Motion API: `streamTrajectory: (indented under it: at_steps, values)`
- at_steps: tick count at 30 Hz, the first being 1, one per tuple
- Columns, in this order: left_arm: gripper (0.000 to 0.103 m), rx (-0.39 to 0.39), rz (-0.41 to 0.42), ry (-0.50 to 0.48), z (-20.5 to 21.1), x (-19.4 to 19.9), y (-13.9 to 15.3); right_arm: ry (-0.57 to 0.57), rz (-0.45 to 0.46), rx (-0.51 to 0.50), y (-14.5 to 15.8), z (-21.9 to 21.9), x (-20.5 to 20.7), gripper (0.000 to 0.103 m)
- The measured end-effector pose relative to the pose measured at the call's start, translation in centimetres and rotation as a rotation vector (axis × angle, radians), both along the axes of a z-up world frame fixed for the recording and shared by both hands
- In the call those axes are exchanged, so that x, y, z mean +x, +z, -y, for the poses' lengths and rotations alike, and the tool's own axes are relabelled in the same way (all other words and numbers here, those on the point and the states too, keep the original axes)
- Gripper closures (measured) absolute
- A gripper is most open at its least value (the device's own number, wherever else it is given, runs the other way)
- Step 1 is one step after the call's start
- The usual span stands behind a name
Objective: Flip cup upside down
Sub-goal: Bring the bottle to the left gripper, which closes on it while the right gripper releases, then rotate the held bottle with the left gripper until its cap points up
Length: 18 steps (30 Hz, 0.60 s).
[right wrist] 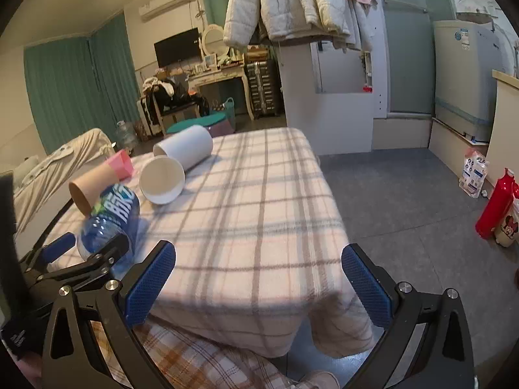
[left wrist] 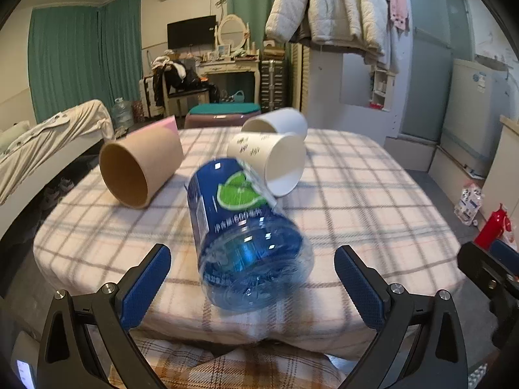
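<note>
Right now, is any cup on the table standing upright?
No: the brown cup and both white cups lie on their sides on the plaid cloth.

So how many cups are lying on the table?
3, all on their sides: a brown cup at the left, a white cup behind the blue bottle, another white cup farther back.

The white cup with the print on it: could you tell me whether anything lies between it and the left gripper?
Yes: the blue bottle lies on the cloth between the open left gripper and the white cup, its far end against the cup.
</note>
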<state>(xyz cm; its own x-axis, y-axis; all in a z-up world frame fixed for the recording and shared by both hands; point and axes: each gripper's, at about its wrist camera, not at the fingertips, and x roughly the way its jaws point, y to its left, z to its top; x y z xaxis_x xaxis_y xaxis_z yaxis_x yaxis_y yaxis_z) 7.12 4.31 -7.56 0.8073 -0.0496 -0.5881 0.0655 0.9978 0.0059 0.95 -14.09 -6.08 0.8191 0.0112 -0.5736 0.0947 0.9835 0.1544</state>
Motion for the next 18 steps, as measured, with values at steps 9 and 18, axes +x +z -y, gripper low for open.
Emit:
streamTrajectory:
  at_steps: [9,18]
  values:
    - [0.023,-0.005,-0.041,-0.032,-0.4,0.7,-0.8,0.013,-0.029,0.014,-1.1,-0.3,0.9,0.000]
    - [0.023,-0.018,-0.005,-0.065,-1.8,0.5,2.0,0.030,-0.021,0.009,-0.7,-1.4,0.9,0.000]
